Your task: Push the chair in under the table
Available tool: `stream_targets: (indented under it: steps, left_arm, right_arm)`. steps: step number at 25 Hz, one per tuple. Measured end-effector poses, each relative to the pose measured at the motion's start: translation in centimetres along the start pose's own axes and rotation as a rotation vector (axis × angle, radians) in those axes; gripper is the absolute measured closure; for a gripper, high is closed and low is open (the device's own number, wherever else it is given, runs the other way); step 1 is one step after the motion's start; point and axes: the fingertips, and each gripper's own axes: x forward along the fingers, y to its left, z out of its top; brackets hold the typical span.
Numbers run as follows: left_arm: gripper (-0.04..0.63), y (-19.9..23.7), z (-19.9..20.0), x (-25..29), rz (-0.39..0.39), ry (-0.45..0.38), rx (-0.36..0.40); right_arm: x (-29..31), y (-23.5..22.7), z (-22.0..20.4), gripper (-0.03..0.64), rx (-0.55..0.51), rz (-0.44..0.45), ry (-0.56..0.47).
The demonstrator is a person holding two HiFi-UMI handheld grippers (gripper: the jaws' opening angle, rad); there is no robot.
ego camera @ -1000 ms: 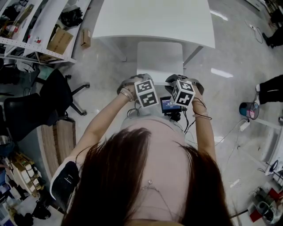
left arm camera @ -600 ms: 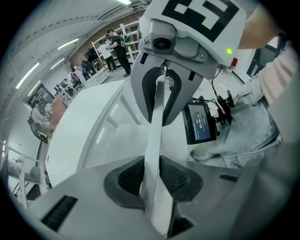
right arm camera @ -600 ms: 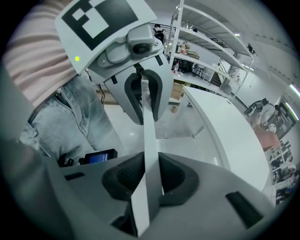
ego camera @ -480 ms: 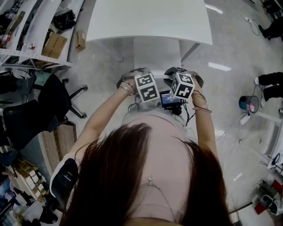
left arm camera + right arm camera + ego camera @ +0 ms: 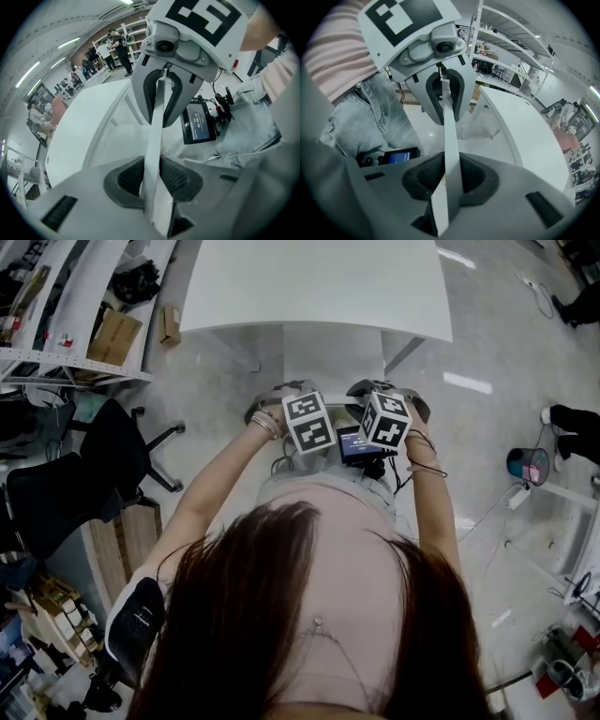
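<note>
The white chair's seat (image 5: 333,352) pokes out from under the near edge of the white table (image 5: 309,282). Its backrest is seen edge-on as a thin white panel (image 5: 157,122) (image 5: 450,136). My left gripper (image 5: 153,176) is shut on that panel's top edge, with the dark pads (image 5: 176,176) pressing on both faces. A hand's width to the right, my right gripper (image 5: 446,180) is shut on the same edge. In the head view only the marker cubes of the left gripper (image 5: 309,423) and right gripper (image 5: 386,420) show; the jaws are hidden below them.
A black office chair (image 5: 84,465) stands on the floor at the left, beside shelves (image 5: 56,296) and a cardboard box (image 5: 117,334). Cables and a small bin (image 5: 530,465) lie at the right, near someone's feet (image 5: 572,418). A small screen (image 5: 356,442) hangs at my waist.
Both grippers and the chair have moved together toward the table, so less of the seat shows beyond the table's edge. The grip on the backrest is unchanged.
</note>
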Motion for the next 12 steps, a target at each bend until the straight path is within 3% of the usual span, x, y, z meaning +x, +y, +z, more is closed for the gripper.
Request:
stream_targets:
  steps: [12]
  left_arm:
    - [0.489, 3.6, -0.2, 0.6, -0.011, 0.006, -0.005]
  right_arm:
    - [1.2, -3.3, 0.3, 0.526, -0.009, 0.024, 0.008]
